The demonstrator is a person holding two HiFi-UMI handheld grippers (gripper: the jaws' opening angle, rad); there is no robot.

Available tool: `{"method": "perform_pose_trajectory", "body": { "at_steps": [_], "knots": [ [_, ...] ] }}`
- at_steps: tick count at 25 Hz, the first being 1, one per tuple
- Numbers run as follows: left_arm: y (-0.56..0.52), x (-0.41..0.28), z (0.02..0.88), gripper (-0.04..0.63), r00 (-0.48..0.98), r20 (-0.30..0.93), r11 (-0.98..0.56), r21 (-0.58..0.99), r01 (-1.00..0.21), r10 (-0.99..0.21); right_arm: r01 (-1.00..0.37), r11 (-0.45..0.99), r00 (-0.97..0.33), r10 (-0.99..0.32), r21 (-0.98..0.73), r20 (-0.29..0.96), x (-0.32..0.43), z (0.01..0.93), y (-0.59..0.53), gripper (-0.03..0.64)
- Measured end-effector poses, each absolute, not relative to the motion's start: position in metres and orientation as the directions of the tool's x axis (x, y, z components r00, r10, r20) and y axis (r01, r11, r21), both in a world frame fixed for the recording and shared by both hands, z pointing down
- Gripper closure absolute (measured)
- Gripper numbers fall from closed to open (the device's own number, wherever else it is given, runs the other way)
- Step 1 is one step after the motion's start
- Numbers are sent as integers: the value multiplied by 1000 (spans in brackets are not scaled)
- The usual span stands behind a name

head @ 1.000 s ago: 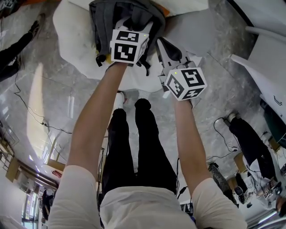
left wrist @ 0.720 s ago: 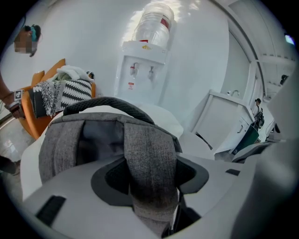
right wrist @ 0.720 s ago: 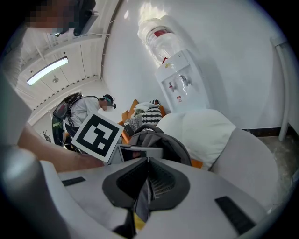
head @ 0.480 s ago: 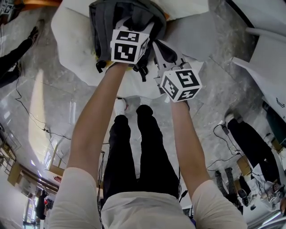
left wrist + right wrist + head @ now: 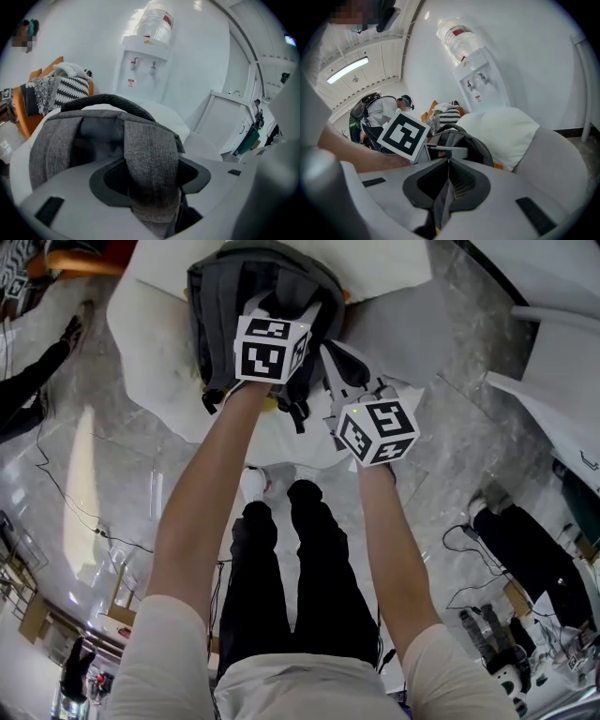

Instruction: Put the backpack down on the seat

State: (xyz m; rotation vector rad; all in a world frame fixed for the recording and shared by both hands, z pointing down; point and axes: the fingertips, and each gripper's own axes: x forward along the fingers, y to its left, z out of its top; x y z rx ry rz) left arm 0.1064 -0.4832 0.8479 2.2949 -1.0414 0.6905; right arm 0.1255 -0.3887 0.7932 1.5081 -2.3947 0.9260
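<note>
Backpack (image 5: 234, 287) over seat (image 5: 150, 329); both arms (image 5: 202, 493) outstretched, angled downward.

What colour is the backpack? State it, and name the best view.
Heathered grey fabric; the backpack shows best in the left gripper view.

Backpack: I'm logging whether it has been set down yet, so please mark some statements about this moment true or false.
1. The gray backpack is over the white seat. True.
2. The left gripper has nothing between its jaws. False: a wide gray strap runs between them, and they have just been opening.
3. The right gripper is shut on a thin strap. True.
4. The water dispenser has no bottle on top. False: a bottle sits on it.
</note>
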Motion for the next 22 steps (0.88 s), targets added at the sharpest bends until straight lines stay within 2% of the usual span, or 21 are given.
{"method": "perform_pose_trajectory", "body": {
  "at_steps": [15, 22],
  "knots": [
    [-496, 110, 861, 316, 588, 619, -602, 223, -767, -521, -867, 295, -465, -770, -402, 437, 130, 805, -394, 591],
    [-492, 105, 862, 268, 589, 632, -603, 231, -764, -504, -877, 307, -457, -768, -369, 448, 129, 805, -390, 591]
  ]
}}
